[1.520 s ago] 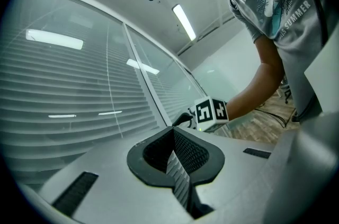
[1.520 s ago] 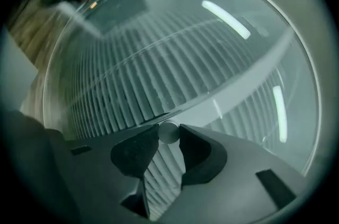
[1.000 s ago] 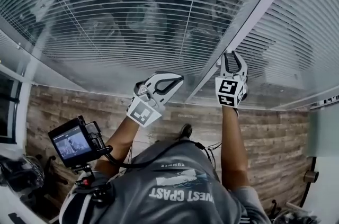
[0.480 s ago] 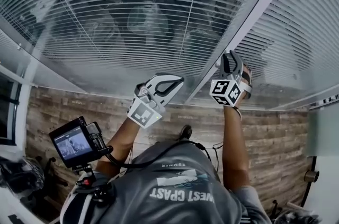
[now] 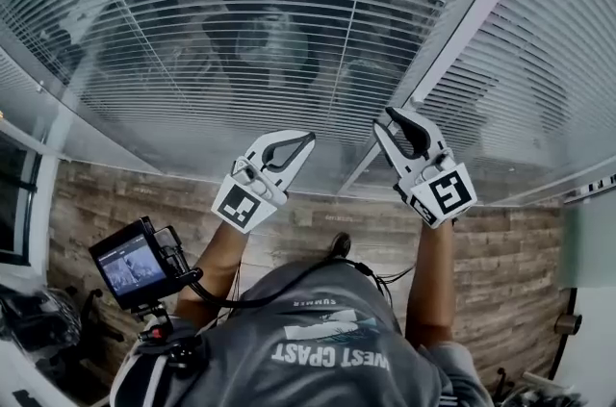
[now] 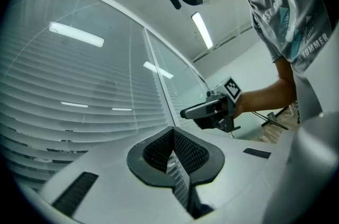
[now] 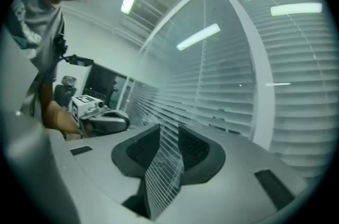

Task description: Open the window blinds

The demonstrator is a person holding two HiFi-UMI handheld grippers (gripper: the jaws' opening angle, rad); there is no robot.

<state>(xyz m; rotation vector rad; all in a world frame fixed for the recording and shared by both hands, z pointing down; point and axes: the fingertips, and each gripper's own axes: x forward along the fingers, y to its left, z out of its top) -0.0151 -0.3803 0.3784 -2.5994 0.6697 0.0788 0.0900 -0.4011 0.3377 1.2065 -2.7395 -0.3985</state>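
Across the window ahead hung the blinds, slats lying lengthwise side to side. Left gripper faced them, fingers together on nothing. Shirt print read "SUMMER". Right gripper faced them too, fingers apart, empty.

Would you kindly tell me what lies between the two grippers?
In the head view, the lower end of the white window post shows between the left gripper and the right gripper, with the blinds behind.
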